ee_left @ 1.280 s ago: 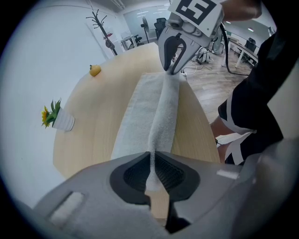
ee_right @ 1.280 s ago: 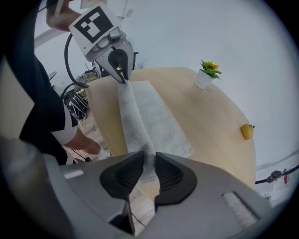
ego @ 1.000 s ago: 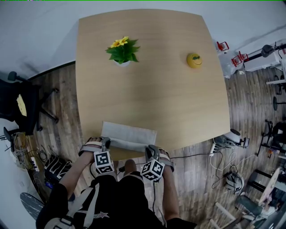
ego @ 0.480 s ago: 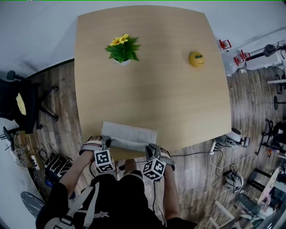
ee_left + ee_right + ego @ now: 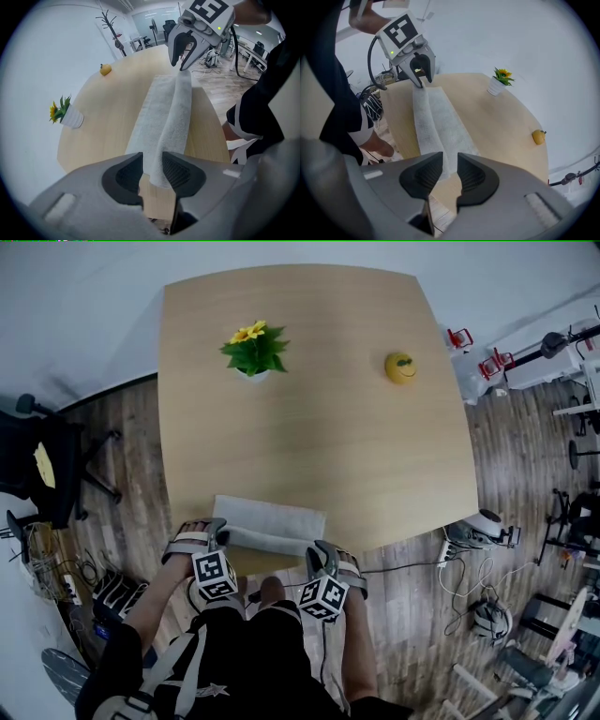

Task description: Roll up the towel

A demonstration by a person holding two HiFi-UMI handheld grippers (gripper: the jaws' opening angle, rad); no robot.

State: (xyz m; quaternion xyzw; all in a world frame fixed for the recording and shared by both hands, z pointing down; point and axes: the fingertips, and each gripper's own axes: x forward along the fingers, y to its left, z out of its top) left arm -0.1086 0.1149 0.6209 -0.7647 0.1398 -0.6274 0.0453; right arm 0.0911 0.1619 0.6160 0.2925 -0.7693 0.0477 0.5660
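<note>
One: Change against the earlier frames?

Two: Both pairs of jaws have just been opening. Left gripper (image 5: 151, 161): jaws apart, with the rolled near strip of the towel (image 5: 272, 521) lying between them and no longer clamped. Right gripper (image 5: 450, 161): jaws apart with a somewhat narrower gap. The towel's other end shows in that gap and neither pad presses on it. The hands sit at the same two ends as before, and the towel has kept its place.

One: Surface and room?

Two: Light wooden table (image 5: 309, 427) with rounded corners. The towel lies at its near edge, in front of the person, with its long side along that edge. Its near strip is a thin roll and the rest lies flat, spread away from the person. The floor (image 5: 525, 484) is wood plank, and a white wall (image 5: 487, 37) stands beyond the far side.

One: Other items, obstructions?

Two: A potted plant (image 5: 255, 348) with yellow flowers stands far left, and a yellow smiley ball (image 5: 402, 367) far right. Both are well apart from the towel. A black office chair (image 5: 42, 470) stands left of the table. Cables (image 5: 469, 596) and equipment lie on the floor to the right. In the head view the gripper bodies and marker cubes cover the towel's two near corners.
</note>
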